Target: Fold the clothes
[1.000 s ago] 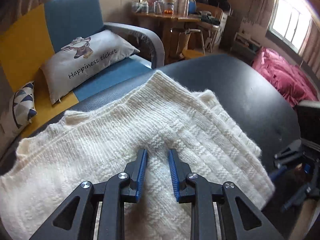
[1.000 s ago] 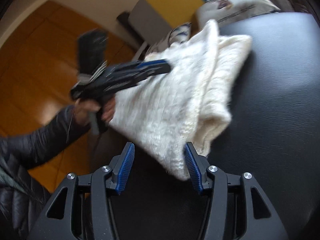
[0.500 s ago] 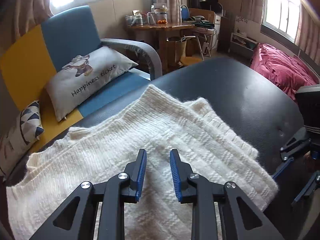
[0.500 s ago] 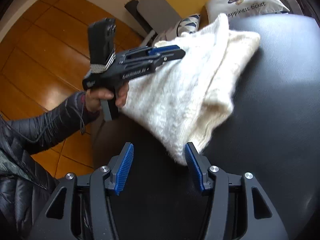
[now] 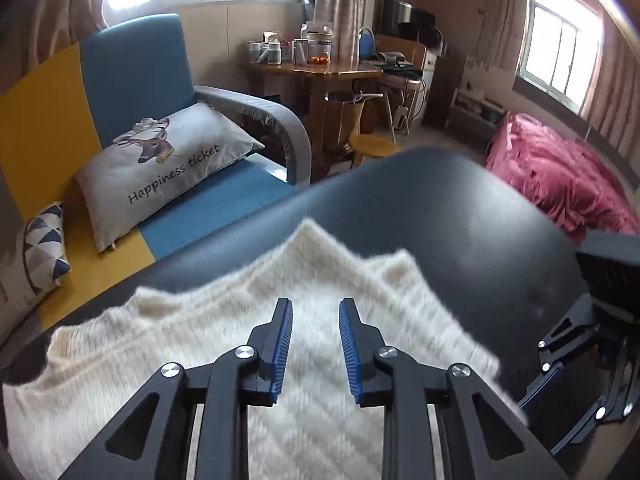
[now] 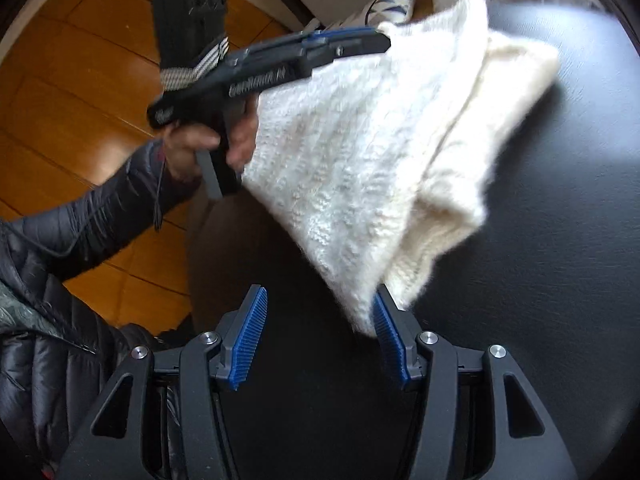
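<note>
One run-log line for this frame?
stage: folding | white knit sweater folded on black table | left gripper open above it | right gripper open at its corner

A folded cream knitted sweater (image 5: 248, 344) lies on the dark padded tabletop (image 5: 460, 232), low in the left wrist frame. Behind it, upper left, a grey printed cushion (image 5: 168, 164) rests on the blue-and-yellow sofa (image 5: 132, 76); a crimson quilt (image 5: 560, 176) lies at right.

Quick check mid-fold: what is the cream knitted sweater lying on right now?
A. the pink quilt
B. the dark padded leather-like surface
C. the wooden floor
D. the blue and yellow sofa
B: the cream knitted sweater lies folded on the dark padded leather-like surface, and the right wrist view shows that surface all around it.
</note>
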A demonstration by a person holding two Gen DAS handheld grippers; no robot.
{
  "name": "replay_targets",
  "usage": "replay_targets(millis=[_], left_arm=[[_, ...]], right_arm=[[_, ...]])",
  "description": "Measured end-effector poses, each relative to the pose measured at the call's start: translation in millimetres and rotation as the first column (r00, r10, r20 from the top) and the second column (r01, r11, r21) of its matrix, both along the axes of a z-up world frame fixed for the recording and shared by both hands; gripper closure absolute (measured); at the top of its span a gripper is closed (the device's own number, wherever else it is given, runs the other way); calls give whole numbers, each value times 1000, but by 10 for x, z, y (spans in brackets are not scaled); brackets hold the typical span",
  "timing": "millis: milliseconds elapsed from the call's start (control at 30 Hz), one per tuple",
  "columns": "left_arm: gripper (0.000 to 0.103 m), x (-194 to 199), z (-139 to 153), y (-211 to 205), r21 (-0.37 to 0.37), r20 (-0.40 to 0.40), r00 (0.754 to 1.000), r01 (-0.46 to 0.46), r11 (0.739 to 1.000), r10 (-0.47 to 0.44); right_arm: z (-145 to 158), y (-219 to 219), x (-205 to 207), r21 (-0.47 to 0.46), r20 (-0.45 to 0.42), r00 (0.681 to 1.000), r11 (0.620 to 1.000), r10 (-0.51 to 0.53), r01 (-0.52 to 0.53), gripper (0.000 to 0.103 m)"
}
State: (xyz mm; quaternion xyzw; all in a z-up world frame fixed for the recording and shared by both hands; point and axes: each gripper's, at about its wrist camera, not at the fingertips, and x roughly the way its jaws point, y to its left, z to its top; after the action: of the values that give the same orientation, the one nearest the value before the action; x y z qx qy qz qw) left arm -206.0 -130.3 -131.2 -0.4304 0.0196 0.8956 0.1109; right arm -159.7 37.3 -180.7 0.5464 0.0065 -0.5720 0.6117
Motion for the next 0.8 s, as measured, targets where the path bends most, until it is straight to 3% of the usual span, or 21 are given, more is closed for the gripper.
replay_targets(millis=[33, 133, 267, 400, 467, 567, 667, 733, 800], left_arm=[[79, -83, -29, 3, 5, 16, 1000, 0, 1000, 0], [79, -332, -117, 10, 21, 65, 998, 1, 1000, -2], [79, -607, -301, 40, 16, 138, 990, 1, 1000, -3], [78, -581, -407, 83, -25, 89, 996, -7, 1000, 9], [78, -565, -394, 80, -18, 86, 996, -20, 1000, 21], [78, -467, -249, 7, 31, 58, 998, -42, 999, 40], [78, -342, -95, -74, 53, 9, 999, -49, 997, 49], [78, -298, -33, -123, 50, -10, 999, -51, 997, 52], [78, -338, -12, -157, 60, 1, 999, -49, 997, 49]], right_arm=[[89, 31, -3, 12, -42, 999, 1000, -18, 18, 46], [329, 34, -59, -77, -57, 995, 994, -76, 72, 46], [259, -264, 11, -87, -55, 998, 996, -37, 32, 46], [-87, -425, 103, 15, -43, 999, 1000, 4, -3, 47], [-146, -310, 61, -25, 5, 999, 999, -39, 39, 51], [-107, -242, 18, -9, 36, 998, 998, -59, 59, 53], [158, -235, -10, -38, -24, 997, 997, -69, 68, 53], [330, -273, -61, -76, -67, 993, 993, -94, 89, 46], [349, -376, -96, -45, -128, 985, 993, -117, 112, 44]])
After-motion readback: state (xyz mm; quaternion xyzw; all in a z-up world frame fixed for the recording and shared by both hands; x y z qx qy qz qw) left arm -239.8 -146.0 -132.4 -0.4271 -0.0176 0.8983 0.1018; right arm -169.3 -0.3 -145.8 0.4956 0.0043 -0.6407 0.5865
